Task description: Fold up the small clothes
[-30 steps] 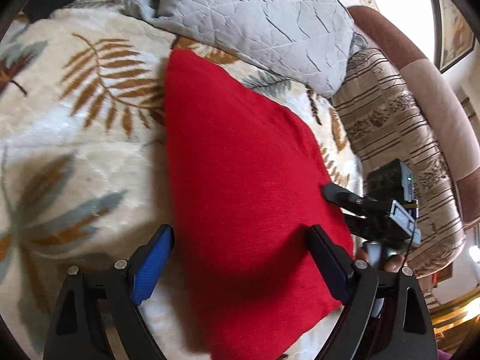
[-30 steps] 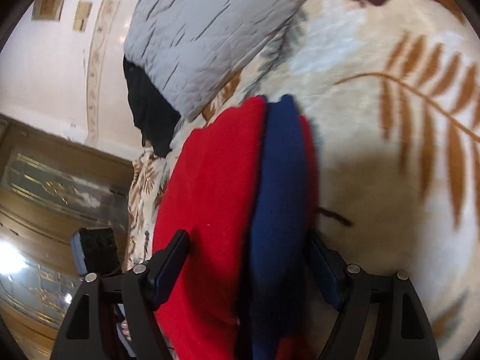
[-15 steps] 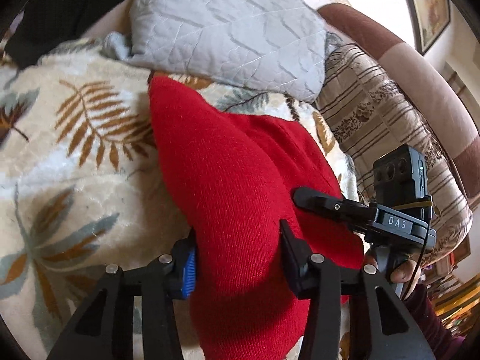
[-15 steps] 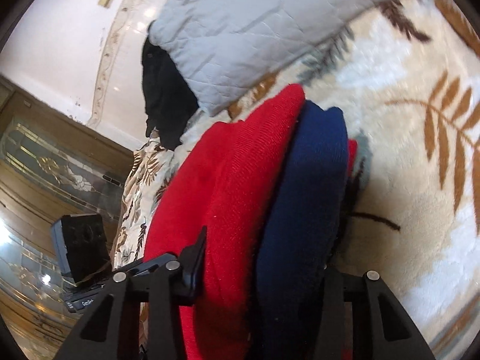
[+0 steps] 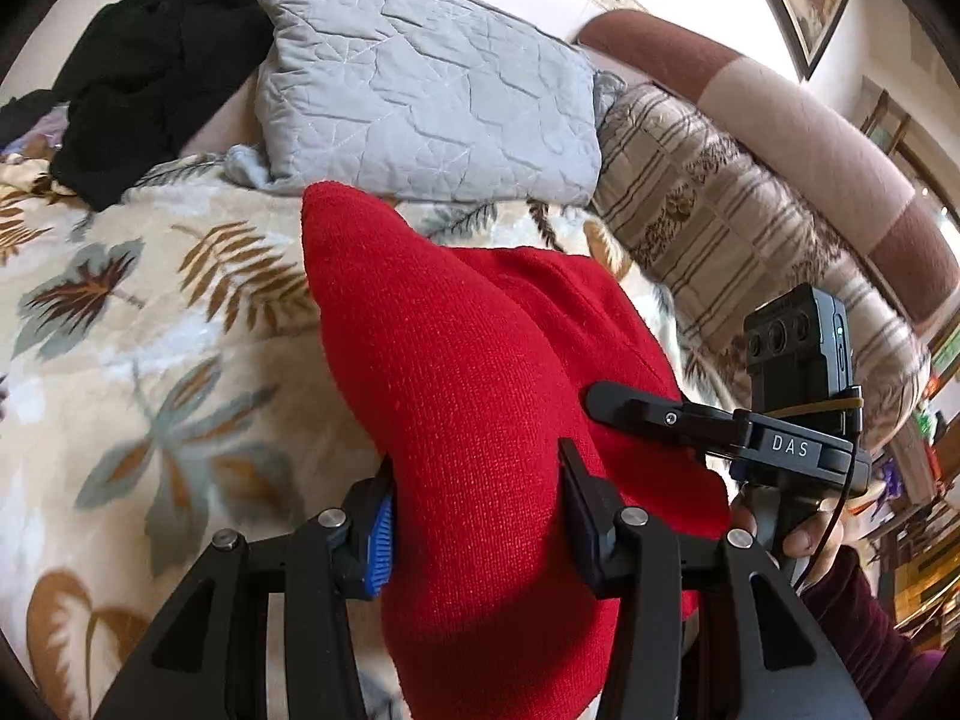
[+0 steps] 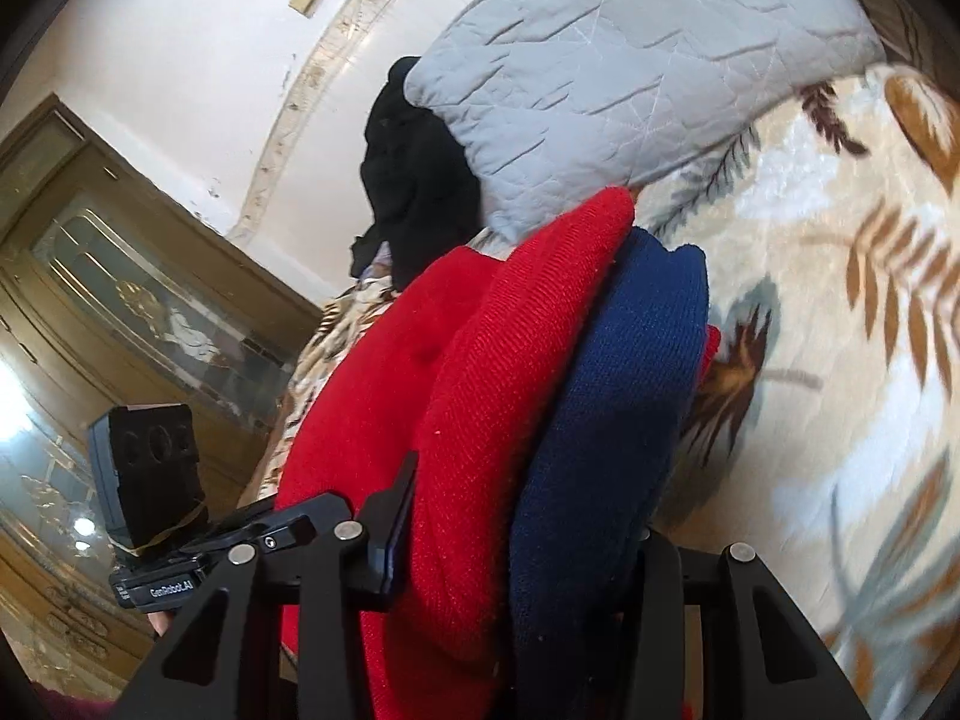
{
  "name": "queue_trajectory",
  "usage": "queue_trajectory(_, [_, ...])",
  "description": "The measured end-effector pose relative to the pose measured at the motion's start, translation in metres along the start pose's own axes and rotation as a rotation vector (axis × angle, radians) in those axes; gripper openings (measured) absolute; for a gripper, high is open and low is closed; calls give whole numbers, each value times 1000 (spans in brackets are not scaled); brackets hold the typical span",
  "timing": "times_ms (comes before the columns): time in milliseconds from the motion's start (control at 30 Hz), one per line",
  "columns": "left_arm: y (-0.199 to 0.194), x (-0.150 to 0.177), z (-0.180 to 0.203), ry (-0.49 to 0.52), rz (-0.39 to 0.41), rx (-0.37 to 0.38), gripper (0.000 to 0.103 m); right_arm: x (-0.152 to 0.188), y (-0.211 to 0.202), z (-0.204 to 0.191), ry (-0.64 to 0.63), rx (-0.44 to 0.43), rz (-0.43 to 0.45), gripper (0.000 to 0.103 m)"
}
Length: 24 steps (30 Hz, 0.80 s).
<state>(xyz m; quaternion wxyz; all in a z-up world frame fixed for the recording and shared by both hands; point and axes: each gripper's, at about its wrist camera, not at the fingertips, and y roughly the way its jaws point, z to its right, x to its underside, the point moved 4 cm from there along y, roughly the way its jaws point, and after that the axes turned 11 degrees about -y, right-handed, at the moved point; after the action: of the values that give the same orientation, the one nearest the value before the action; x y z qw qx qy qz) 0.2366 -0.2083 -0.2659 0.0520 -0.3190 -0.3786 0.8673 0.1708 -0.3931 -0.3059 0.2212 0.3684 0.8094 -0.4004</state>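
Observation:
A folded red knit garment [image 5: 480, 396] with a navy blue part [image 6: 606, 420] is lifted off the leaf-print blanket [image 5: 150, 360]. My left gripper [image 5: 477, 516] is shut on the garment's near edge, the red fabric bunched between its fingers. My right gripper [image 6: 522, 534] is shut on the stacked red and blue layers [image 6: 498, 396] at the other end. The right gripper also shows in the left wrist view [image 5: 720, 426], and the left gripper in the right wrist view [image 6: 198, 546].
A grey quilted pillow [image 5: 420, 102] lies behind the garment. Black clothes [image 5: 150, 60] are piled at the back left. A striped cushion [image 5: 738, 240] and a curved brown sofa back [image 5: 810, 138] stand to the right.
Both grippers closed on the garment and lifted it up off the blanket; the fabric bunched and the views tilted up toward the pillow and wall.

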Motion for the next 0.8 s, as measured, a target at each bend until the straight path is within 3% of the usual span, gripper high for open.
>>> queue_trajectory(200, [-17,62,-10,-46,-42,-104,49,50,4,-25,3,-28,-73,46])
queue_trajectory(300, [-11,94,-21,-65,-110,-173,58,78,10,-24,53,-30,-148,48])
queue_trajectory(400, [-23,100,-27,-73,-65,-235,61,98,11,-13,96,70,-217,64])
queue_trajectory(500, [-55,95,-7,5,43,-267,63,93,-19,-14,124,117,-157,66])
queue_trajectory(633, [-72,103,13,118,135,-332,67,66,-60,-31,41,162,-11,66])
queue_trajectory(700, [-64,110,12,148,138,-407,67,53,-55,-40,23,146,-12,60])
queue_trajectory(800, [-36,122,-2,143,88,-482,68,48,-23,-55,-11,121,-66,40])
